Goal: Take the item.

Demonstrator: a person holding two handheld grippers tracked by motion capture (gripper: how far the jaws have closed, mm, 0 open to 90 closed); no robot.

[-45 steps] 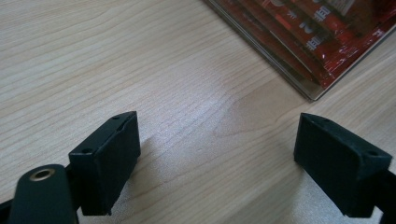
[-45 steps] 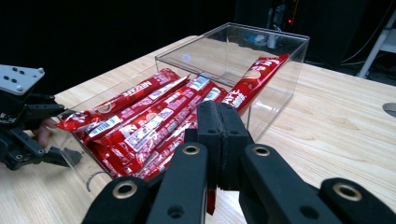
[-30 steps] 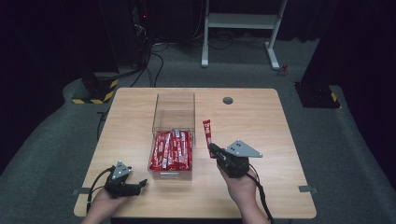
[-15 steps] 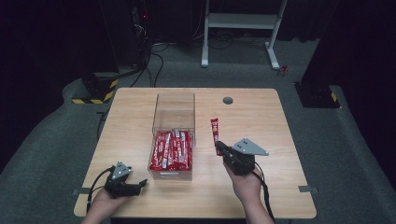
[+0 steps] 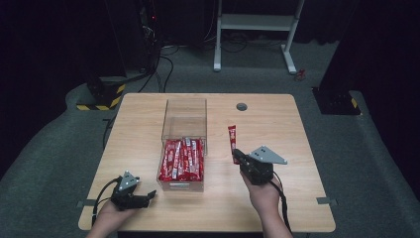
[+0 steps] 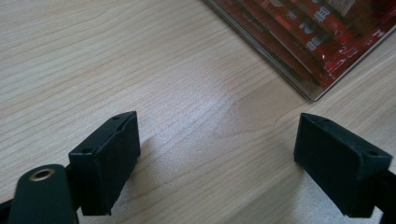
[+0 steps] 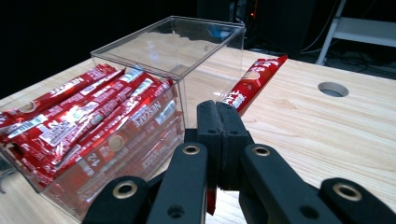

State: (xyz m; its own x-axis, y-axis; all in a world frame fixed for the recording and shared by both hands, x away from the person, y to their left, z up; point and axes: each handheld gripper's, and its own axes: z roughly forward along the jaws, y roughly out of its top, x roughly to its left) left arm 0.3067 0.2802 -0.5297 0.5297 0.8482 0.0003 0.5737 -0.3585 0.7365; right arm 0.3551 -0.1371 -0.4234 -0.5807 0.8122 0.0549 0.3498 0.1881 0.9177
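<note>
One sachet (image 7: 256, 79) clamped (clear box (image 7: 187, 51) just beside)

Both grippers are black: the left gripper (image 5: 143, 198) carries a small grey three-cornered plate behind its fingers, and the right gripper (image 5: 236, 156) carries a bigger one of the same shape. Each has two thick, block-shaped fingers (image 6: 105, 161) of matt black, and behind the fingers (image 7: 219, 140) of the right one come flat black link arms with round brass-coloured rivets. A black cable trails from the back of each gripper, and the forearms behind them wear no sleeves.
</note>
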